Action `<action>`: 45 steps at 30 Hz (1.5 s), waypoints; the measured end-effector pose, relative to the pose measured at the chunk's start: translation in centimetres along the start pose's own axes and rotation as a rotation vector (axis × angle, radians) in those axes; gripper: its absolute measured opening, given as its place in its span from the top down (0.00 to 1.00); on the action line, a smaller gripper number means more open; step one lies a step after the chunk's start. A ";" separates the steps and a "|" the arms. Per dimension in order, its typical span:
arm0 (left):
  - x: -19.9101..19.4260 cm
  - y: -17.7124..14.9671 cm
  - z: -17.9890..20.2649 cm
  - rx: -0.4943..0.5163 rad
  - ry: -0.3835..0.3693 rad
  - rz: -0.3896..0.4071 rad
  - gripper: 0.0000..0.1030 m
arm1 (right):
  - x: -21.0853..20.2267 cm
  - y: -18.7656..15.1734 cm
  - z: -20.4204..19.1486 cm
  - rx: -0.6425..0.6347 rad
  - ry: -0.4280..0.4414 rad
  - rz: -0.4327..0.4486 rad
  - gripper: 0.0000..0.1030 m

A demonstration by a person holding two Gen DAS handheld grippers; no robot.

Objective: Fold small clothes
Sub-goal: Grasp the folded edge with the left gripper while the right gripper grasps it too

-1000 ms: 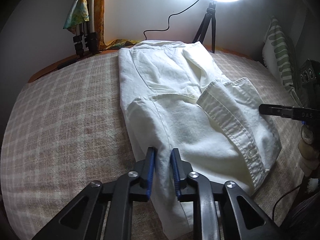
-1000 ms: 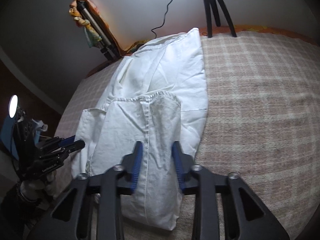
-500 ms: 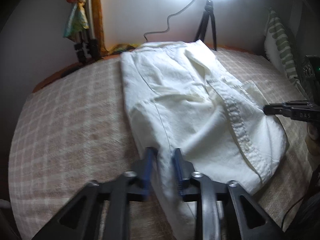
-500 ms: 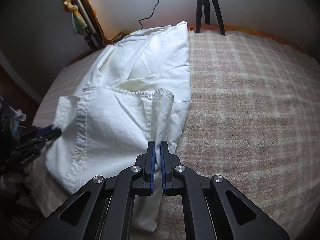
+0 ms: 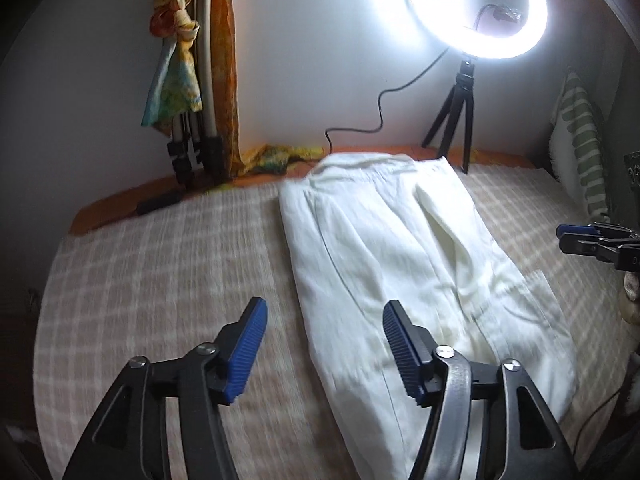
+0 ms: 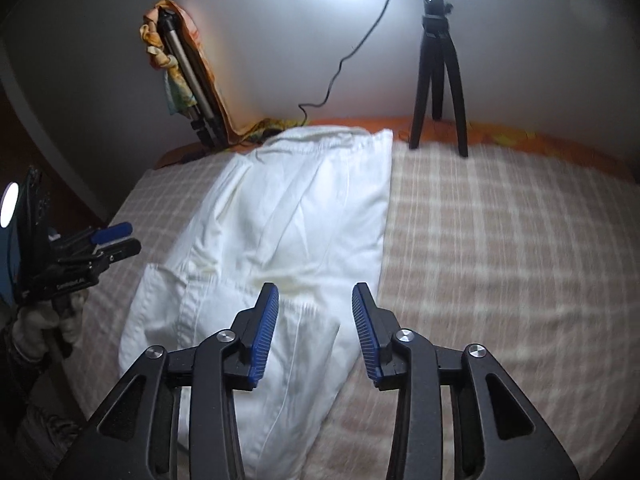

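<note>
A white shirt (image 5: 404, 264) lies folded into a long narrow strip on the checked bedspread (image 5: 160, 280); it also shows in the right wrist view (image 6: 288, 232). My left gripper (image 5: 324, 320) is open and empty, raised above the shirt's near left edge. My right gripper (image 6: 315, 304) is open and empty, raised above the shirt's near right part. Each gripper shows at the edge of the other's view: the right one (image 5: 588, 238) and the left one (image 6: 108, 240).
A lit ring light (image 5: 472, 4) on a small black tripod (image 5: 456, 120) stands at the bed's far edge with its cable. A folded tripod with a colourful cloth (image 5: 188, 80) leans on the wall. A striped pillow (image 5: 580, 144) sits at the right.
Both grippers have let go of the shirt, opened and lifted back. The flap they held now lies flat, leaving the shirt a narrower strip.
</note>
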State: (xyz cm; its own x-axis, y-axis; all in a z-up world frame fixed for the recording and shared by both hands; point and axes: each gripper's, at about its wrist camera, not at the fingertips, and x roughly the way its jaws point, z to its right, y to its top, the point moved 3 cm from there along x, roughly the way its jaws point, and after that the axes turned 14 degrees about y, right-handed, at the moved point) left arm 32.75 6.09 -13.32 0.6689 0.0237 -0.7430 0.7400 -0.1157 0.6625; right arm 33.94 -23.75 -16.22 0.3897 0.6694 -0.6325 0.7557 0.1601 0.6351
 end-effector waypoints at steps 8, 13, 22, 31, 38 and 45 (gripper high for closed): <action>7.0 4.7 -0.1 0.001 0.008 -0.039 0.38 | 4.8 5.7 4.8 0.054 0.008 0.021 0.55; 11.9 5.9 -1.0 -0.050 -0.004 -0.095 0.40 | 8.5 7.3 7.7 0.095 0.029 0.031 0.55; 16.1 7.1 -1.0 -0.046 -0.009 -0.108 0.51 | 13.0 9.4 9.7 0.104 0.038 0.026 0.55; 16.3 8.5 1.4 0.038 0.003 -0.057 1.00 | 15.3 9.9 8.5 0.044 0.070 -0.014 0.92; 13.0 9.1 1.8 0.064 0.054 0.023 1.00 | 13.1 10.4 6.7 -0.019 0.059 0.021 0.95; 8.7 9.8 1.4 0.067 0.071 0.083 1.00 | 10.1 10.6 4.0 -0.071 0.052 0.053 0.95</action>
State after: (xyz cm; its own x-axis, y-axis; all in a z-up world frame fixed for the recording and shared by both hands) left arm 45.70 3.79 -13.39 0.7328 0.0816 -0.6755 0.6770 -0.1864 0.7120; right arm 48.00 -18.20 -17.61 0.3990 0.7147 -0.5745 0.6947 0.1734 0.6981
